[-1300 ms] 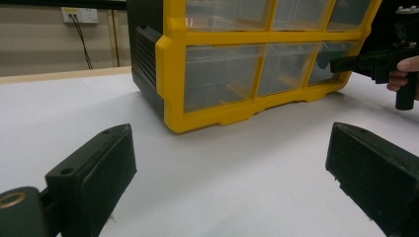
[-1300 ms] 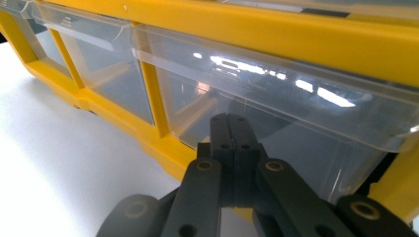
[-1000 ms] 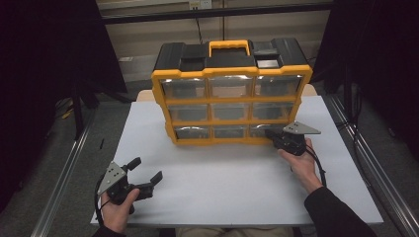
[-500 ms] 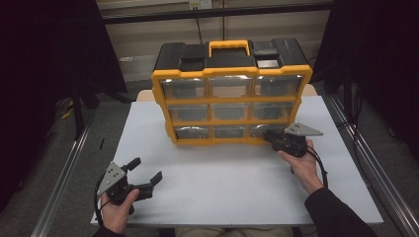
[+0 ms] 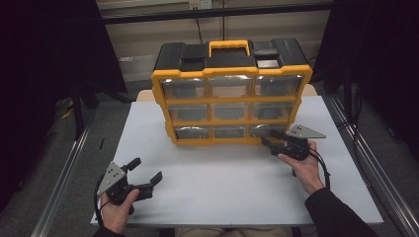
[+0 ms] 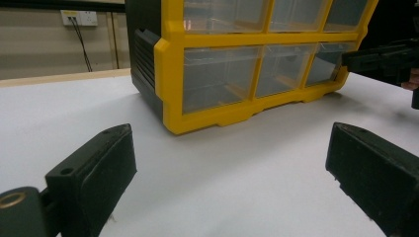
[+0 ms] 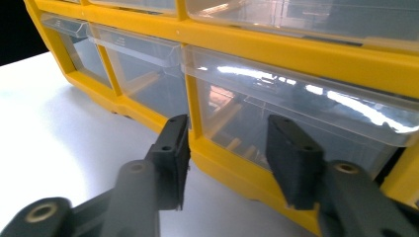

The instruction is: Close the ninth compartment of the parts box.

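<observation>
1. Right gripper (image 5: 269, 143) first: you are holding it at the bottom right drawer (image 7: 316, 128) of the organizer (image 5: 232, 74), and its jaws have just been opening. They are standing partly apart now, with nothing between them.
2. Judging by the right gripper view, you are aiming just below the drawer's clear lip (image 7: 296, 94), with the yellow post (image 7: 190, 116) between two drawers sitting right behind the near jaw. Shift sideways so both jaws are facing the drawer front, not the post.
3. You are probably going for the lip to pull the drawer out. Bring the jaws up so one pad is going under the lip and the other over it, then close gently; clear plastic is slippery and will flex.
4. Pull straight toward yourself, level with the table (image 5: 222, 192). If you are tilting the wrist, the drawer is likely to jam in its slot.
5. Left gripper (image 5: 146, 174) is resting low near the table's front left, well apart from the organizer, jaws wide and holding nothing.
6. The organizer is standing upright at the far middle of the table, all drawers looking closed. It may slide as you pull, so consider bracing its left side with the idle gripper.
</observation>
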A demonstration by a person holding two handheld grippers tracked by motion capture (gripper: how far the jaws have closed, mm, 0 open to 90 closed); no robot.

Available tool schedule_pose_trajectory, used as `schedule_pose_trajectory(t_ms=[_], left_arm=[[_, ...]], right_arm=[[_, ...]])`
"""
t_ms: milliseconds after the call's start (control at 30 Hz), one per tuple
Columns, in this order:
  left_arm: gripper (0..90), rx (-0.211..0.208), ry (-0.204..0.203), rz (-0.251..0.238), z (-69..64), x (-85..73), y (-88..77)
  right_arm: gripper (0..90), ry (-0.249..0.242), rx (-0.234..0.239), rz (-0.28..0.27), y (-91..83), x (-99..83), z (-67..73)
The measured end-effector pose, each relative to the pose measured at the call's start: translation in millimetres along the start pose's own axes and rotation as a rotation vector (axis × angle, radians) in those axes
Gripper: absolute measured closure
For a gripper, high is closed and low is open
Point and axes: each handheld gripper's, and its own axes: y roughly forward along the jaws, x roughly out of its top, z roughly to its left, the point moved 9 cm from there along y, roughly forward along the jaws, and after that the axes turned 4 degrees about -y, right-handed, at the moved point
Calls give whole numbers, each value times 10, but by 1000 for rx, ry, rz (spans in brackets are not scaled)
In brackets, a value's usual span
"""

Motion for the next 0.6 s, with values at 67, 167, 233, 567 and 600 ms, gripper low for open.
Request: schedule_pose_trajectory(t_ms=[67,167,233,567,600], left_arm=[[49,-3,-4,-1,-7,1,1],[49,-3,-6,-3,-7,1,1],[49,-3,-4,-2,-6,1,0],[49,-4,-5,-4,-8,5,1],[49,-4,-5,-4,-7,7,0]], right_arm=[[449,-1,-3,-5,-14,2,4],[387,-6,-4,0,-37,-10,17],[341,8,-12,2,-54,-8,24],[152,5,-15,-12,-110,5,70],[125,15,-13,-12,-116,4,75]])
